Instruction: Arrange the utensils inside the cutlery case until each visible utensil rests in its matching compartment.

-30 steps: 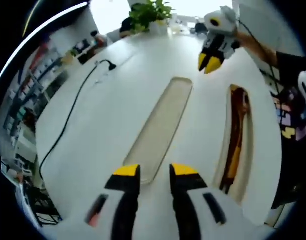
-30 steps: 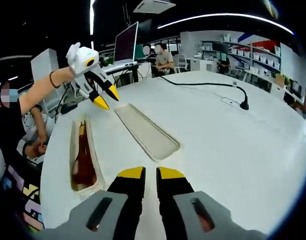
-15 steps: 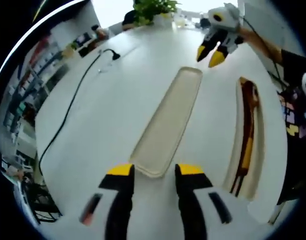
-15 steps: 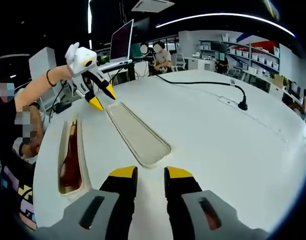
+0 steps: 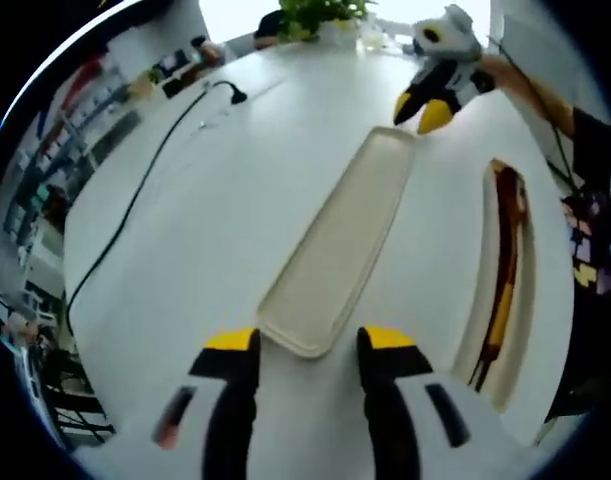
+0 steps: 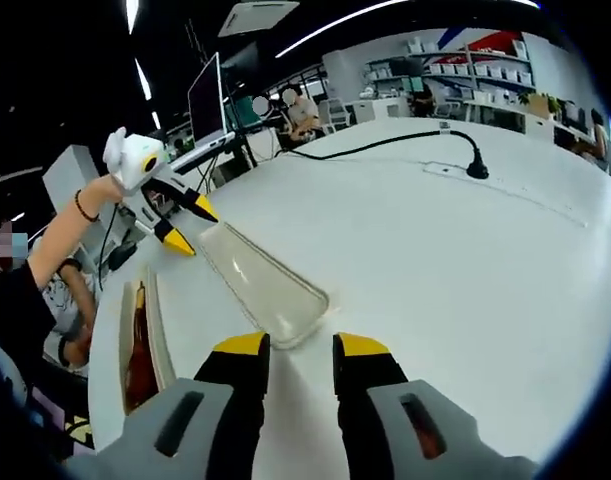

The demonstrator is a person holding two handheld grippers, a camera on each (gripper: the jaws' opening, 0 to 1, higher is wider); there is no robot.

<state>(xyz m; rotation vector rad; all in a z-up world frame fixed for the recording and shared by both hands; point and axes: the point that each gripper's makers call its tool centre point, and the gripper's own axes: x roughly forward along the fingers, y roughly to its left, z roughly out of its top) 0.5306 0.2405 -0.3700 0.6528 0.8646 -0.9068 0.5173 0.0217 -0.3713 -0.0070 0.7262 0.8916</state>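
Cutlery case lid (image 5: 335, 250), left gripper view: we see the left gripper (image 5: 308, 345) open and empty, jaws flanking its near end; the right gripper (image 5: 425, 105) stands at the far end. Utensils (image 5: 503, 270) lie in the base tray (image 5: 530, 300) alongside. Right gripper view: our right gripper (image 6: 300, 350), open and empty, likewise straddles the lid's end, presumably for a two-ended lift.
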